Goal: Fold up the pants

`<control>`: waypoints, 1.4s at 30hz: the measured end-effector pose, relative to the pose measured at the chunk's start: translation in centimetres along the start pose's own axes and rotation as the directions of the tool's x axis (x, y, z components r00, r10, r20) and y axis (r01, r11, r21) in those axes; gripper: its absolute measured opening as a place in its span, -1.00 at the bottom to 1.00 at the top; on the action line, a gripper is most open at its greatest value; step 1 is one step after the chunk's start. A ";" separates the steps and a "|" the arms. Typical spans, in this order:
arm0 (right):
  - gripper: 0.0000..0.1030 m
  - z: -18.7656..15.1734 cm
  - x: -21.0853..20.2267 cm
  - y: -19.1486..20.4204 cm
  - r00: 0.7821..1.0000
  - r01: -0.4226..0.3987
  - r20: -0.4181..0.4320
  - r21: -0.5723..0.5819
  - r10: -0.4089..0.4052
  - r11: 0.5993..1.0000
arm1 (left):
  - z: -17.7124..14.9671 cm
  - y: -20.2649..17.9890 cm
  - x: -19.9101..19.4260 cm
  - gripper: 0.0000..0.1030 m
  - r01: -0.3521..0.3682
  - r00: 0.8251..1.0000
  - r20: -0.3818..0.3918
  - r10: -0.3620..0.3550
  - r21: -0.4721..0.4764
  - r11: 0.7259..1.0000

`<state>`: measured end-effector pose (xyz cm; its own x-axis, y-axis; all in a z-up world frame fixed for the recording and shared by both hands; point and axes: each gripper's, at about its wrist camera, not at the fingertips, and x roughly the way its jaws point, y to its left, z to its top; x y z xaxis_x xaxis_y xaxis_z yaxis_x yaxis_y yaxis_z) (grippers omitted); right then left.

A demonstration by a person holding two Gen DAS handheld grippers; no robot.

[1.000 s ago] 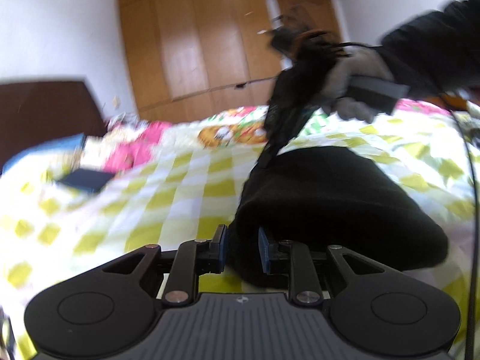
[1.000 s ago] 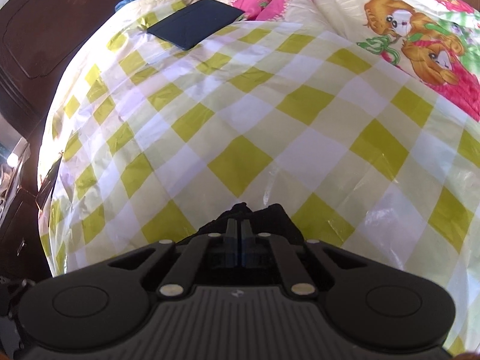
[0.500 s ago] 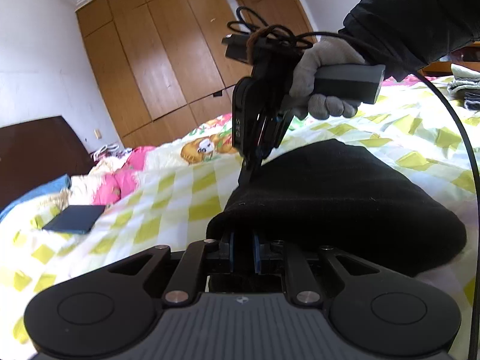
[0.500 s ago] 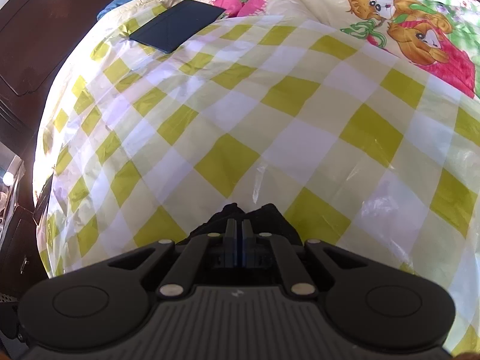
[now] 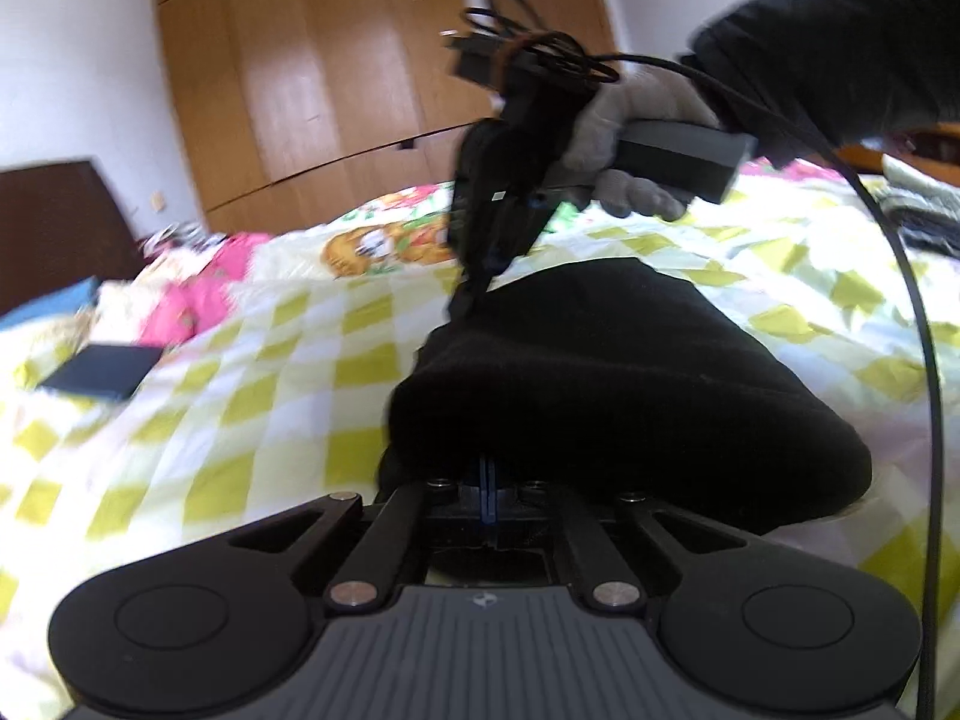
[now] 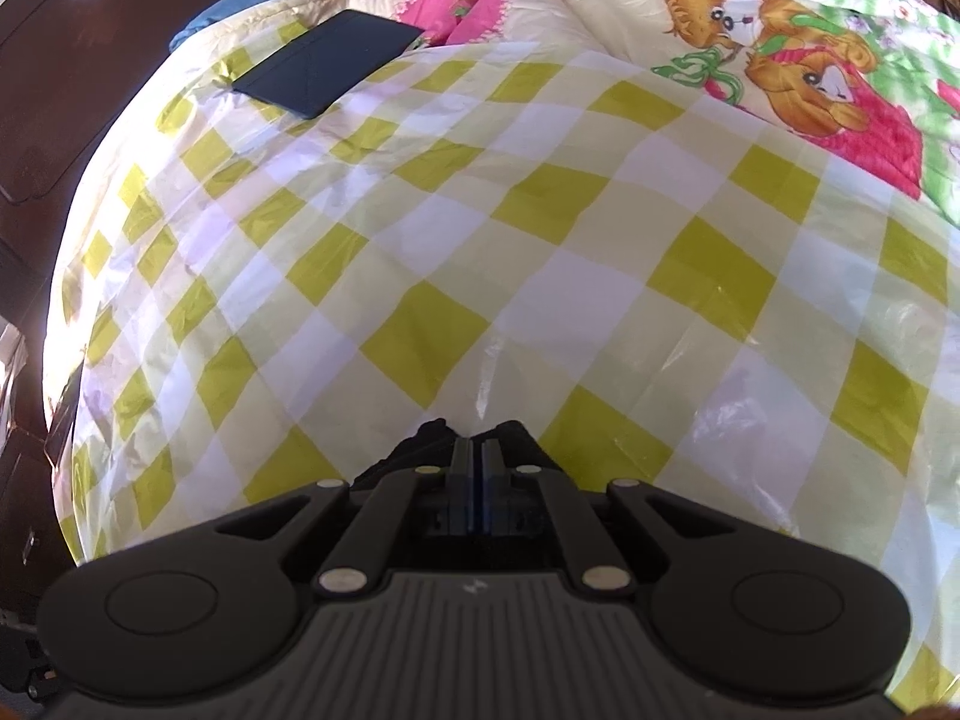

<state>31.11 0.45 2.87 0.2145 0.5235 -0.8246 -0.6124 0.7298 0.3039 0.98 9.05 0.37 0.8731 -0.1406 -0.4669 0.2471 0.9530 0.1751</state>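
The black pants (image 5: 600, 372) lie in a folded bundle on the yellow-checked bed cover (image 5: 288, 372). My left gripper (image 5: 487, 480) is shut on the near edge of the pants. My right gripper (image 5: 474, 294), held by a gloved hand, is shut on the far left corner of the pants. In the right wrist view the right gripper (image 6: 477, 456) is shut with a bit of black pants cloth (image 6: 432, 438) around its fingertips, above the checked cover (image 6: 480, 240).
A dark flat case (image 6: 327, 69) lies on the bed toward the headboard; it also shows in the left wrist view (image 5: 99, 372). A cartoon-print quilt (image 6: 780, 78) and pink bedding (image 5: 198, 300) lie beyond. A wooden wardrobe (image 5: 336, 78) stands behind. A cable (image 5: 918, 324) hangs at right.
My left gripper has closed from open onto the near edge of the pants. My right gripper has stayed shut on the far corner and shifted slightly.
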 end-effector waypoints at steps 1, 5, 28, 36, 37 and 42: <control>-0.94 -0.1 -0.2 0.2 1.000 0.012 0.008 -0.009 -0.012 1.000 | -0.2 0.3 -0.1 -0.67 -0.009 1.000 -0.006 0.009 -0.029 1.000; -0.88 -0.4 -0.9 1.6 0.999 0.038 0.010 -0.078 -0.038 0.996 | -0.7 1.3 0.0 -0.66 -0.056 0.998 -0.015 0.055 -0.112 0.992; -0.87 -0.7 -0.2 0.0 1.000 0.026 -0.001 -0.018 -0.026 1.000 | 0.7 -1.1 0.1 -0.29 -0.165 0.979 0.155 0.136 0.197 0.966; -0.87 -0.6 0.2 -0.1 1.000 0.029 -0.006 -0.007 -0.029 1.000 | 1.9 0.1 1.8 -0.24 -0.096 0.990 0.124 0.069 0.229 0.969; -0.87 -0.6 0.1 0.0 1.000 0.030 -0.007 -0.012 -0.030 0.999 | 2.2 0.3 2.4 -0.24 -0.070 0.994 0.094 0.049 0.232 0.970; -0.87 -0.4 -0.1 -0.1 1.000 0.025 -0.013 -0.022 -0.025 0.999 | 2.7 2.5 2.5 -0.33 0.078 0.997 -0.002 -0.078 0.152 0.985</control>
<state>30.86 0.13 2.68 0.2200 0.4990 -0.8382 -0.6235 0.7328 0.2726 4.92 10.40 2.03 0.8501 -0.2139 -0.4812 0.3750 0.8875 0.2679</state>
